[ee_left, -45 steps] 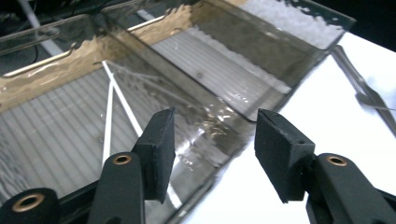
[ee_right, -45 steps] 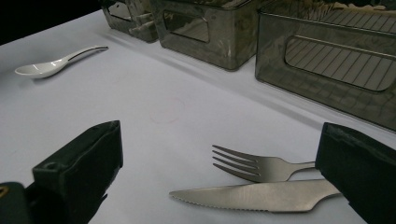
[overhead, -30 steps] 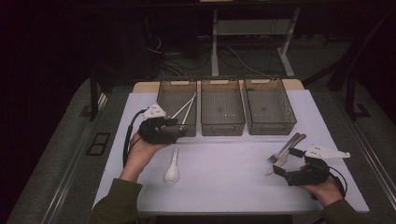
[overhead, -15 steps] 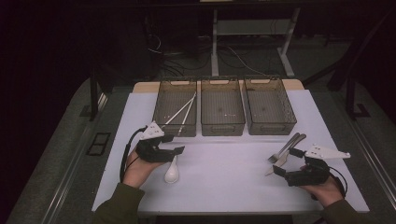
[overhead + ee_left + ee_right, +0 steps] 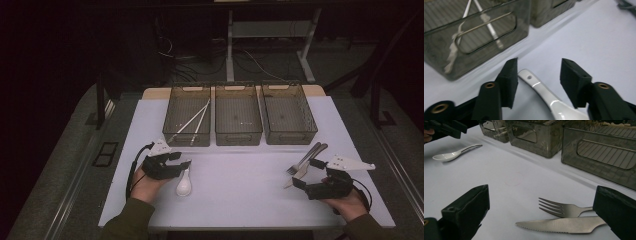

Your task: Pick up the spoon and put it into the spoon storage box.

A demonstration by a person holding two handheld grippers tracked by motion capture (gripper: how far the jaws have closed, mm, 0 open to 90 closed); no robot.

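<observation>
Two foam-padded claw jaws (left claw (image 5: 539, 80)) flanking glossy white spoon (image 5: 544, 97) handle

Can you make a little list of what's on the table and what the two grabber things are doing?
left gripper: open, jaws either side of the white spoon's handle
white spoon: lying on the table, not lifted
right gripper: open, near the fork and knife
fork: flat on the table
knife: flat, beside the fork
bins: three in a row at the back
left bin: holds chopsticks
</observation>
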